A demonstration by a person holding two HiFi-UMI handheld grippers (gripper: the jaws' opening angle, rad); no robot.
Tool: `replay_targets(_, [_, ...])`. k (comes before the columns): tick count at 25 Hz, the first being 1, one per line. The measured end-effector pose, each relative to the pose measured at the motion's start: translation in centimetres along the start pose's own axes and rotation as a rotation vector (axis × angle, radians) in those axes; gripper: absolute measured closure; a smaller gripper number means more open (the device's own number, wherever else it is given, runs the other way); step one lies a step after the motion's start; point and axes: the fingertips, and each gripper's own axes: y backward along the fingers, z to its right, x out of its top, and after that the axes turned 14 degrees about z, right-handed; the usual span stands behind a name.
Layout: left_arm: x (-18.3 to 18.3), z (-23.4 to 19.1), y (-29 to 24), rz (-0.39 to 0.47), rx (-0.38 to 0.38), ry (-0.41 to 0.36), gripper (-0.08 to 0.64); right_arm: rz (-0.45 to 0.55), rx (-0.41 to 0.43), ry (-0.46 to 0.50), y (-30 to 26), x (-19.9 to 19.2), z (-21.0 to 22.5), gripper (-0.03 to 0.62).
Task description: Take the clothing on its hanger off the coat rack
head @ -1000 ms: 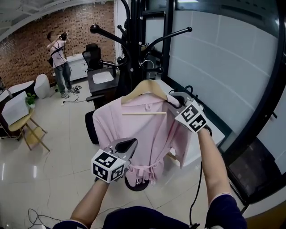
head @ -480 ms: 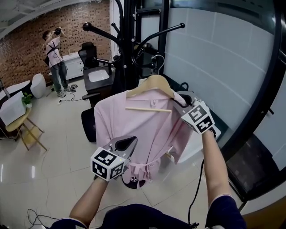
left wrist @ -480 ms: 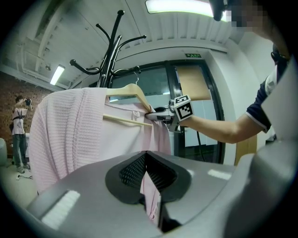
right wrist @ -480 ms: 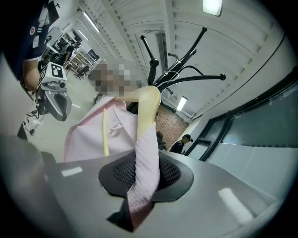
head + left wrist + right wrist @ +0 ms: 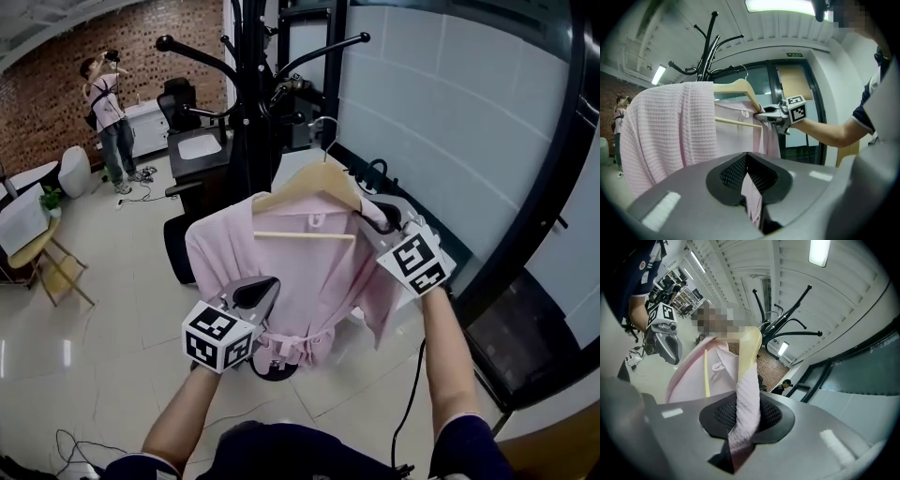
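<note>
The fingers of the left gripper (image 5: 261,289) are closed on a thin fold low on the pink robe (image 5: 309,272). The cloth — soft, light, waffle-woven — is judged likely to sag and slip, so it is best carried by the stiff wooden hanger (image 5: 314,183), whose hook appears clear of the coat rack (image 5: 246,103). The right gripper (image 5: 389,217) is clamped over the robe's shoulder at the hanger's end. The neck label is too small to be read.

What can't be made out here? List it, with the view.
- Head view: hanger hook too thin against the coat rack to tell if it is free.
- Right gripper view: pink garment wraps the hanger end inside the right gripper; wood gripped or not, unseen.
- Head view: garment hides the rack's lower pole.
</note>
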Motion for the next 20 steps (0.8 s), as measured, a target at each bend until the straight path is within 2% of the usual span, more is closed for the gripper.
replay_targets(4, [-0.6,0.1,1.8,-0.003,0.042,0.010,0.548,-0.004,0.028,0.031,0.6,0.4,-2.3,0.515])
replay_targets(10, [-0.9,-1.2,5.8,-0.002,0.112,0.030,0.548,-0.014,0.059,0.025,0.0,1.3,-5.6,0.515])
replay_targets(20, [-0.2,-6.7,17.5,0.013,0.203,0.052,0.548,-0.043,0.033,-0.040,-4.4,6.7,-12.3,0.515])
